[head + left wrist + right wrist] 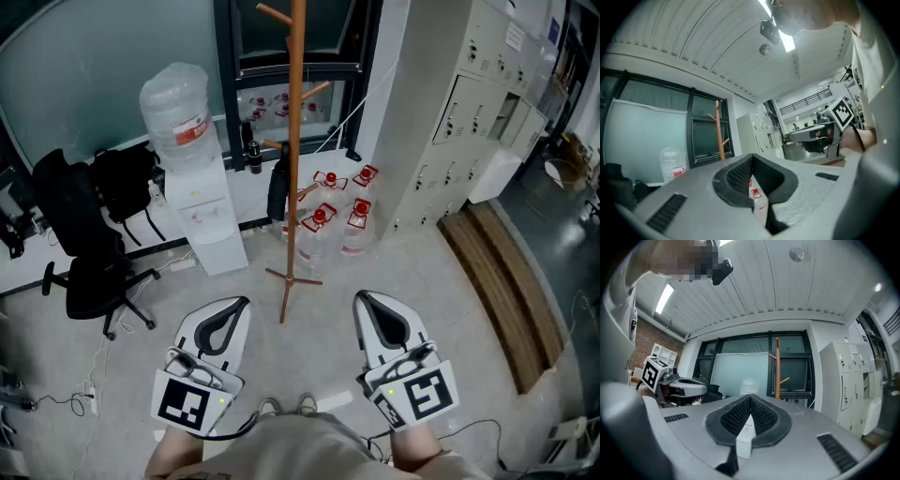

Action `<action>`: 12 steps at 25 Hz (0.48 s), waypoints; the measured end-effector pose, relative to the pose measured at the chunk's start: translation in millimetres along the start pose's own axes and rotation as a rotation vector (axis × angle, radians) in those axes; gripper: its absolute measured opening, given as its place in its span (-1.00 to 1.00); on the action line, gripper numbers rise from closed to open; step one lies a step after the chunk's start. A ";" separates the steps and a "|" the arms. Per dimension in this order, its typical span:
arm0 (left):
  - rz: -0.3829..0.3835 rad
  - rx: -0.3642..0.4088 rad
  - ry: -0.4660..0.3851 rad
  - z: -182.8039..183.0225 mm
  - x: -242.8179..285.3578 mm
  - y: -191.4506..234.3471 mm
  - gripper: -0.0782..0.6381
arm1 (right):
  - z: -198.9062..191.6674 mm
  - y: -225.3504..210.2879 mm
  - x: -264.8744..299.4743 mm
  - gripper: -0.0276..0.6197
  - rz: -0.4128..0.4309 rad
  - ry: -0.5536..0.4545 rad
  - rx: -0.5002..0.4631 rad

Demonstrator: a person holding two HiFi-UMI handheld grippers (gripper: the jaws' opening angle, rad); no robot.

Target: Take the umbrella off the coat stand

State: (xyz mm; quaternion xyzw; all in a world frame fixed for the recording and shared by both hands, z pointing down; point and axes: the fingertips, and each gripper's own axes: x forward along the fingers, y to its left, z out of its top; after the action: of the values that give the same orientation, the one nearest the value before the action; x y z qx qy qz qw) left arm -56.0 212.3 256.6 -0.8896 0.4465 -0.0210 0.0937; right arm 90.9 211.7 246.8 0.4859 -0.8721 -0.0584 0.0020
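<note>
Reading from the far left of the head view, a black office chair (89, 272) stands on the pale floor (441, 281). Just beside it is a white water cooler (202, 220) carrying an upturned clear jug (178, 108). Low in that view, the left gripper (243, 304) is held level, its jaws closed tip to tip with nothing between them. The left gripper view shows the same, with the pads meeting straight ahead of the camera. Near the centre rises the wooden coat stand (295, 141), a single pole with angled pegs and a crossed foot. The umbrella (278, 187), black and folded, hangs from a short lower peg just on the left side of the pole. It is clear of the floor and well apart from both grippers. Behind the foot and to its right, several clear water bottles (333, 230) with red caps stand on the floor. The right gripper (362, 299) is level beside the left one, likewise closed and empty. In the right gripper view the pole stands to the right of the closed jaw tips. Farther right, pale lockers (469, 103) line the wall, and a low wooden bench (506, 281) lies on the floor before them.
</note>
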 end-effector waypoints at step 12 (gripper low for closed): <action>0.015 0.013 0.024 -3.0 21.7 -9.9 -0.76 | -3.4 -24.3 -2.1 -0.90 0.006 0.000 0.033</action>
State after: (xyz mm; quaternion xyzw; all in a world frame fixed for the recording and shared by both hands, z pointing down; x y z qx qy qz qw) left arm -35.5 200.3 260.3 -0.8853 0.4541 -0.0336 0.0942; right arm 112.8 200.6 247.8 0.4831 -0.8744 -0.0443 -0.0059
